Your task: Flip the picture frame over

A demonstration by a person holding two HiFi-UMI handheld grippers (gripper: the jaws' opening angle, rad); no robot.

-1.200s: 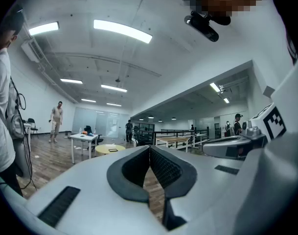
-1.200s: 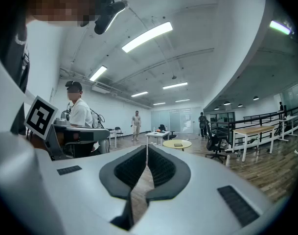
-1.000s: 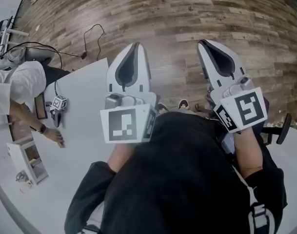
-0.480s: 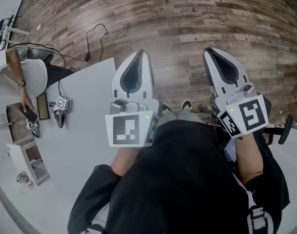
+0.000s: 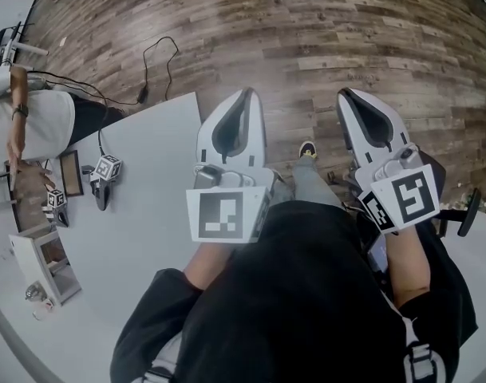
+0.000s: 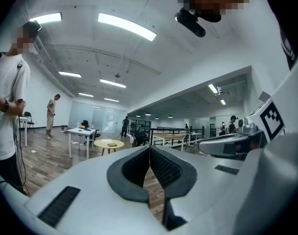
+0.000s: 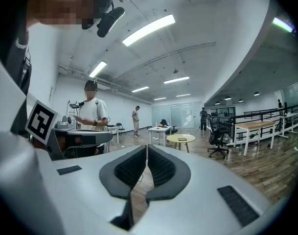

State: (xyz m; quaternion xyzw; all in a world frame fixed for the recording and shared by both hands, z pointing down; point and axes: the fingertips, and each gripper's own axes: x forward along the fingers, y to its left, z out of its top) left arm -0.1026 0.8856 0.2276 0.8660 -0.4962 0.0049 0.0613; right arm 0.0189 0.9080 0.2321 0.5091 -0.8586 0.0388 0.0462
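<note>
Distance separated the task's thing from both grippers. The small, dark-rimmed rectangular picture frame [image 5: 69,173] lay flat on the white surface [image 5: 151,182], towards its far left side, just in front of a standing person in a white shirt [image 5: 37,128]. The left gripper [image 5: 246,94] was held level above the surface's right edge, well to the right of the frame, its tips out over the wooden plank floor [image 5: 306,30]. In its own view the jaws were pressed together with nothing between them [image 6: 149,149]. The right gripper [image 5: 344,94] hung further right again, over the floor and farthest from the frame, and was likewise clenched on nothing [image 7: 147,149].

Between the frame and the left gripper lay a spare gripper with a marker cube [image 5: 107,171], with a second one [image 5: 56,203] near the frame's left side. A white open box [image 5: 40,266] stood at the near left, and a black cable [image 5: 156,64] trailed over the floor beyond the surface.
</note>
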